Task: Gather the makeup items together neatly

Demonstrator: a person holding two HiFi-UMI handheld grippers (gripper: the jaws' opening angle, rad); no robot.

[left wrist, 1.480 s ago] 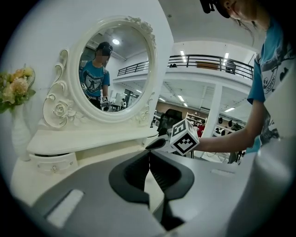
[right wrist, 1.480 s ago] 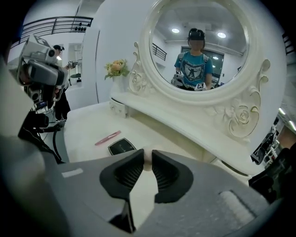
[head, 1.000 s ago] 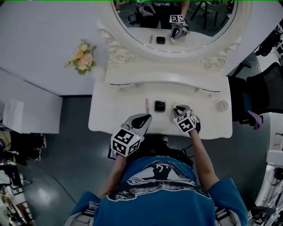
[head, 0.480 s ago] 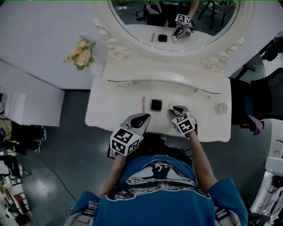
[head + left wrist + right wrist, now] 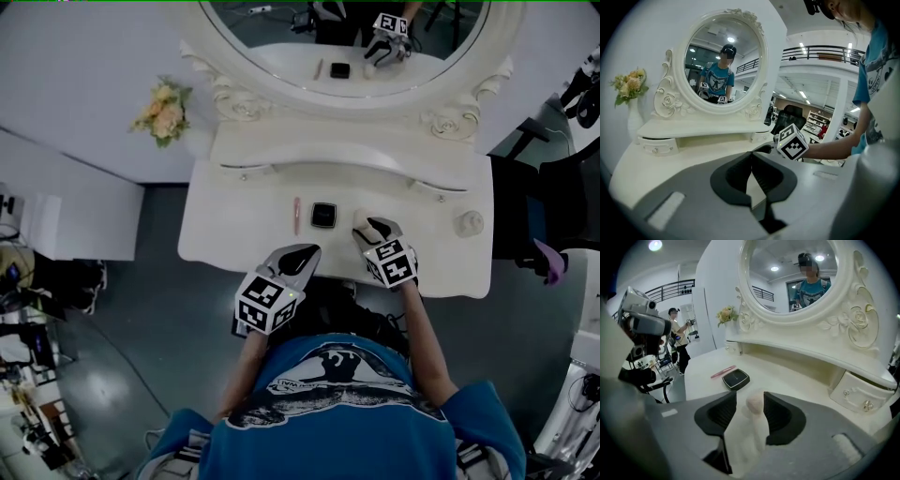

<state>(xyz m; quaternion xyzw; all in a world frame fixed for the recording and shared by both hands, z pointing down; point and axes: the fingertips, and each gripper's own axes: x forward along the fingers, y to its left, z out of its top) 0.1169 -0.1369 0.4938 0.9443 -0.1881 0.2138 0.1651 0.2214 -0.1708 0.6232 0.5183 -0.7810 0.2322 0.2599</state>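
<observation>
On the white dressing table (image 5: 225, 234) a pink stick (image 5: 295, 215) (image 5: 723, 371), a black square compact (image 5: 324, 215) (image 5: 735, 378) and a small pale rounded item (image 5: 361, 217) (image 5: 754, 405) lie in a row. My right gripper (image 5: 367, 226) (image 5: 750, 397) is at the pale item. Its jaws have just been opening and now stand apart, with the item between them and a gap at its left side. My left gripper (image 5: 307, 251) (image 5: 751, 153) hovers at the table's front edge below the stick, shut and holding nothing.
A round mirror (image 5: 347, 47) in a carved frame and a raised shelf with small drawers (image 5: 347, 155) close off the back. A pale round jar (image 5: 469, 223) sits at the table's right end. A vase of flowers (image 5: 167, 111) stands at the back left. A black chair (image 5: 553, 202) is at the right.
The left gripper has drifted a little to the right along the table's front edge. The right gripper stays at the pale item. The head view has shifted slightly.
</observation>
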